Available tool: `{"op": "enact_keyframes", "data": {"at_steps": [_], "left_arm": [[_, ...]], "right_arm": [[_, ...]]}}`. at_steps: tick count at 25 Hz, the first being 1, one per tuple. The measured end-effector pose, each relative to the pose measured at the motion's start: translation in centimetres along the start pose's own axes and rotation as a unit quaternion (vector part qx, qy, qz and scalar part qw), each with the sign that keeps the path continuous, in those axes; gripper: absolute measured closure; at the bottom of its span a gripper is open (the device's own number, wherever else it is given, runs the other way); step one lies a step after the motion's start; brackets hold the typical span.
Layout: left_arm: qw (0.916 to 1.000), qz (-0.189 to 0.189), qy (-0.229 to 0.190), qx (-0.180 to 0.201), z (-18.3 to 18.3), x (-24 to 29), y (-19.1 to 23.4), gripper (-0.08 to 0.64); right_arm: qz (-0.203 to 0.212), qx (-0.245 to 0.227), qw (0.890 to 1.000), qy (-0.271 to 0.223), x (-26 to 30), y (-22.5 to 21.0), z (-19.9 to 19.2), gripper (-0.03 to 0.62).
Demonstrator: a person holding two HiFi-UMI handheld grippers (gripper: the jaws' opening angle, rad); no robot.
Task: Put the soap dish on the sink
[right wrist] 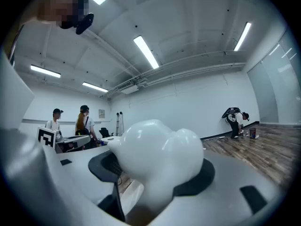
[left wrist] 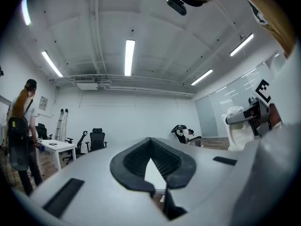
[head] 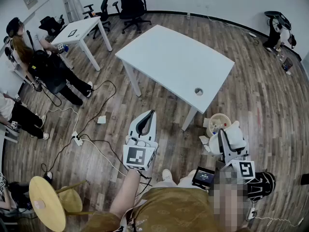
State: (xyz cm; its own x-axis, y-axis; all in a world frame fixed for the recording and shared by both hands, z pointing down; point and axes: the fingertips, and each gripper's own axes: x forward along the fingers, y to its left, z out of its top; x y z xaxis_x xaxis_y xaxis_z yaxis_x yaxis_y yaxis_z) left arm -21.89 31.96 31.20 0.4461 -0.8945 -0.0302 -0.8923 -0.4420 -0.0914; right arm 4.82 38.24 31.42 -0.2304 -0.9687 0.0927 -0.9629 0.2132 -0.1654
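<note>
Two pairs at work: my right fingers (right wrist: 107, 167) stand wide, clamped on the glossy white soap dish (right wrist: 157, 161), which bulges out past their tips. My left fingers (left wrist: 133, 166) are pressed together on nothing. Ahead of both, apart, stands the white surface (head: 166, 57).

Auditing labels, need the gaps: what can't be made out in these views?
- Head view: no sink in frame, only a white table.
- Right gripper view: the soap dish fills the jaws; its own bulge hides its underside.
- Head view: round container by the table leg, contents too small to tell.
</note>
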Motion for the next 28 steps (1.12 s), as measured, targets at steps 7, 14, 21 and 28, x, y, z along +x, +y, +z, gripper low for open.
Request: {"op": "enact_keyframes", "data": {"at_steps": [7,14,21,28], "left_arm": [[1.0,-0.007,0.0,0.003,-0.5,1.5,0.6,0.554],[1.0,-0.003,0.008,0.005,-1.1,3.5,1.4,0.554],[0.9997,0.002,0.023,0.01,-1.8,8.6,1.7,0.554],[0.9994,0.006,0.029,0.016,-1.6,15.7,1.8,0.554]], "right_arm": [[-0.001,0.007,1.0,-0.003,1.5,0.3,-0.1,0.285],[0.007,0.012,1.0,-0.001,4.0,-0.6,-0.3,0.287],[0.016,0.029,0.999,0.003,9.2,-3.4,-0.2,0.285],[0.034,0.039,0.999,0.004,14.7,-6.5,1.0,0.286]]}}
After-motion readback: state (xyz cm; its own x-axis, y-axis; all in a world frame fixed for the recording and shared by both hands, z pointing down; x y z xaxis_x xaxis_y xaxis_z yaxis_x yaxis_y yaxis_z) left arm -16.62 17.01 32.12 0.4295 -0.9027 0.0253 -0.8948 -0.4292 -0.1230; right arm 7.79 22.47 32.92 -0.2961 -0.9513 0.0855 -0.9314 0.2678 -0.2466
